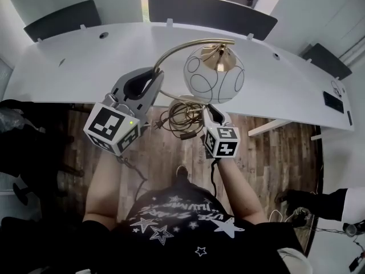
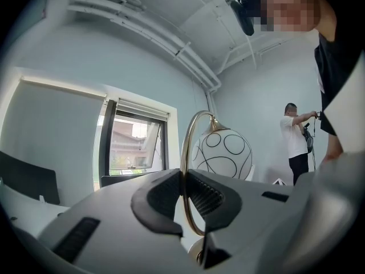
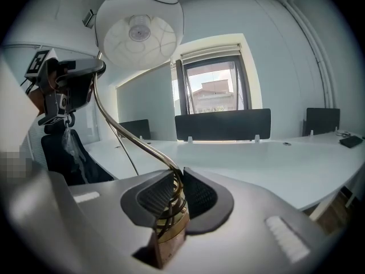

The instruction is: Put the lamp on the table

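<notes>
Left hand-held gripper is clamped tight on the curved brass stem of the lamp. Right hand-held gripper pinches it lower down, right where the cord is bundled. So the lamp hangs in the air over the near edge of the white surface, not set down yet. Looks mid-carry to me: next it needs to go forward, base level, down gently, then both let go.

An office meeting room is showing: dark chairs are lining a long white table with cable holes, and a window is looking onto neighbouring buildings.
</notes>
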{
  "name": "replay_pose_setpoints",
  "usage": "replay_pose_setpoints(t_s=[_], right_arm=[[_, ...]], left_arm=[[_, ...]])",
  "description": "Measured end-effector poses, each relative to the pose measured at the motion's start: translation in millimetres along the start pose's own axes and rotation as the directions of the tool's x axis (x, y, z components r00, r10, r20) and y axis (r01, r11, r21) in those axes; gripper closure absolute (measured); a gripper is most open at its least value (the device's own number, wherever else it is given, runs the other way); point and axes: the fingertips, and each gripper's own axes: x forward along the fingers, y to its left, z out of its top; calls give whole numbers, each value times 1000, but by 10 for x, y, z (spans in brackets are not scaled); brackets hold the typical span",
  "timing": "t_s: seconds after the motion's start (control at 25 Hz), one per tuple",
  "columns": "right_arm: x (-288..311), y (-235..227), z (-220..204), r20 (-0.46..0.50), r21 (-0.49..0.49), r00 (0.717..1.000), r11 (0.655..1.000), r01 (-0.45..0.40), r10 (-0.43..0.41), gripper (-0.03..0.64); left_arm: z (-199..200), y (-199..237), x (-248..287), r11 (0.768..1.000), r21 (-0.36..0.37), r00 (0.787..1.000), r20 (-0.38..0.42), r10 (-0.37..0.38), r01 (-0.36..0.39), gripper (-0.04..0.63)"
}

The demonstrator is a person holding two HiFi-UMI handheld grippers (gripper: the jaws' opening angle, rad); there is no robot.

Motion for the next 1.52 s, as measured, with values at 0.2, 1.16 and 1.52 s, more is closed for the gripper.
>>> replay_pose_setpoints(t_s=[0.2, 1.16, 1.52], right_arm=[[58, -9, -31, -20, 2, 999, 999, -40, 40, 568], [31, 26, -43, -34, -5, 997, 998, -64, 64, 568], [239, -39, -73, 0, -14, 999, 999, -38, 38, 568]], left_arm=[[-27, -12, 25, 1000, 14, 1000, -12, 28, -28, 554], [-5, -63, -22, 999, 20, 999, -27, 43, -43, 555], [-128, 43, 74, 999, 48, 1000, 6, 15, -15, 555]])
